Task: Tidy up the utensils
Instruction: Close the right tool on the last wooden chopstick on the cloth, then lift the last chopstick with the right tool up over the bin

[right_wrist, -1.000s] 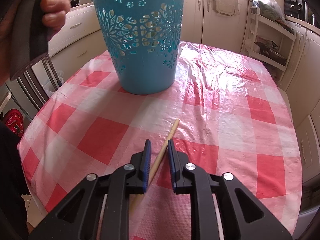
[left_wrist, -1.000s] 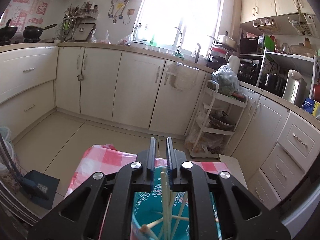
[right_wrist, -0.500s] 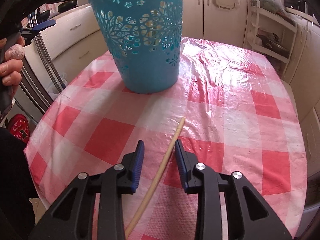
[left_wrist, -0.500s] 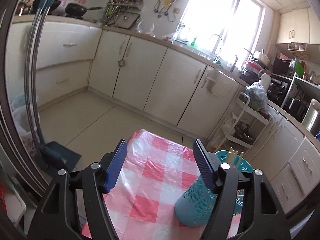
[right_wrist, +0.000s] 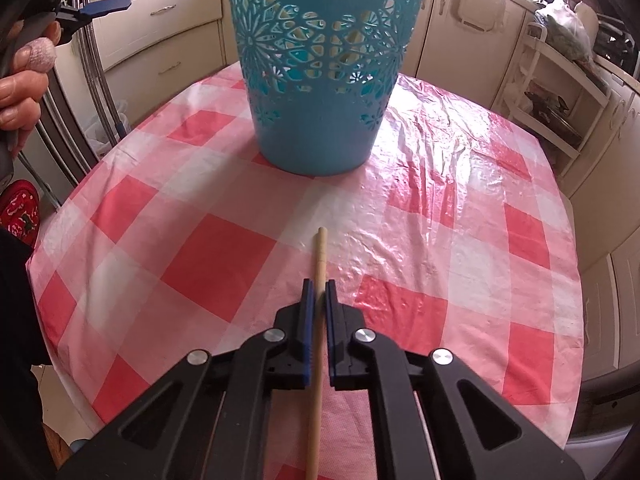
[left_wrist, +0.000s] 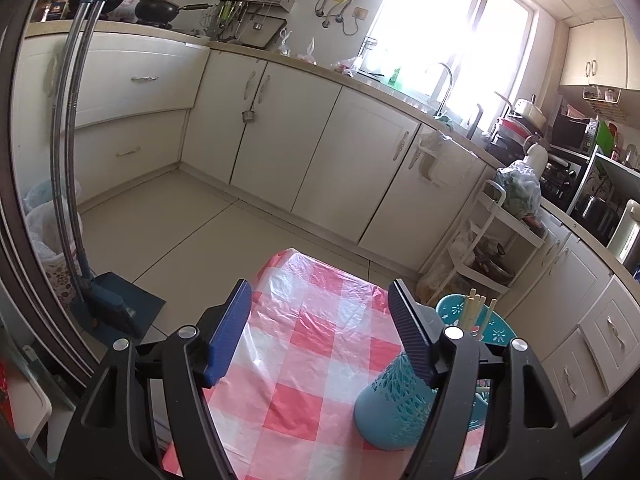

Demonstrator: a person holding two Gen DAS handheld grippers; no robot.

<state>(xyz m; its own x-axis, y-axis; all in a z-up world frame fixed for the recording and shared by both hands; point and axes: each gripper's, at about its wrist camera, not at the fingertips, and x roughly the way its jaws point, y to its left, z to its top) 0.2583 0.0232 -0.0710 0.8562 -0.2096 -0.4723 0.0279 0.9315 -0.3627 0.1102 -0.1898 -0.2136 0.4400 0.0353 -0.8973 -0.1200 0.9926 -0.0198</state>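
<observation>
Right gripper is pinching the chopstick lying on the checked tablecloth, left gripper spread wide holding nothing, so I'd lift level, then tip it into the blue basket.

My counter is covered with a red-and-white checked cloth under a crinkled clear plastic sheet that catches the light. Toward its far side a blue openwork basket stands upright on the cloth, with pale chopstick ends poking above its rim in the left view. Nearer me a single wooden chopstick lies on the checks, its tip pointing at the basket but well short of it. The blue pads of my right hand-held gripper sit tight against the chopstick's two sides.
</observation>
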